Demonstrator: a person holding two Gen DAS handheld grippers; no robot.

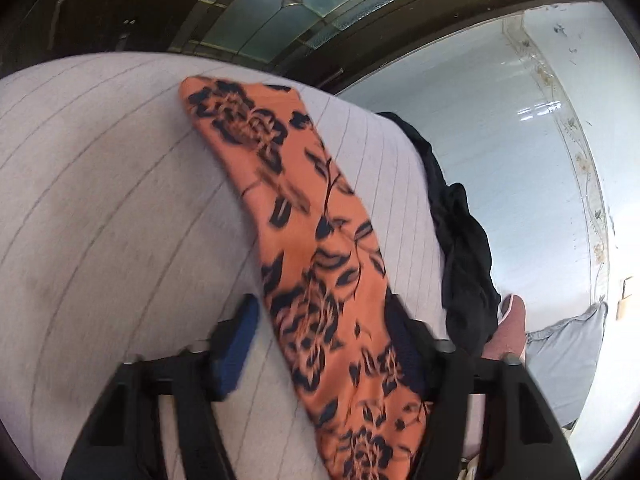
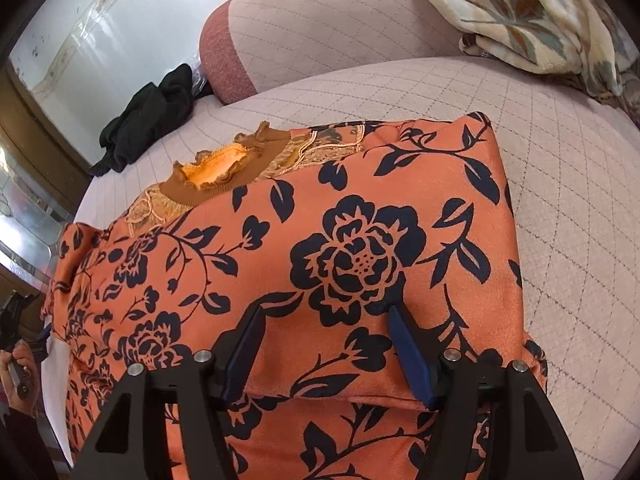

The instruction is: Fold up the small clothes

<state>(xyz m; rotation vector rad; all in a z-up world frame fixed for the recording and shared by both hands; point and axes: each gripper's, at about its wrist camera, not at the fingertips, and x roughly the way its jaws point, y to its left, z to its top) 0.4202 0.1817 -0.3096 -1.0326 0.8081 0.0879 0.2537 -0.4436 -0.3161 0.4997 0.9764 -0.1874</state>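
Orange floral top (image 2: 360, 240) lies spread on the quilted bed (image 2: 560, 200), neckline (image 2: 216, 172) pointing away from me, one fold already laid across the body. Black garment (image 2: 148, 120) bunched at the far edge of the bed, well apart. Patterned blanket (image 2: 540, 20) heaped at the far right, out of the way.

Right gripper (image 2: 332, 352): jaws parted, both blue pads over the near folded edge of the top, fabric below them, not pinched. Nothing held.

Left gripper (image 1: 320, 348): jaws partly open, straddling a long strip of the top (image 1: 304, 220) at its side. One pad sits clear on the bed (image 1: 100, 200); the other is hidden behind the cloth. I can't tell for certain whether it touches, but no pinch shows. Picture is blurred.

My reading: a fold has been set down and I am between grips. For the next fold to go well:
- take both layers at the near edge, not just the top one;
- set the two grippers level with each other so the crease runs straight;
- lift low and lay over, keeping the cloth taut between my hands;
- watch the side strip; it sits skewed and may drag the fold crooked.
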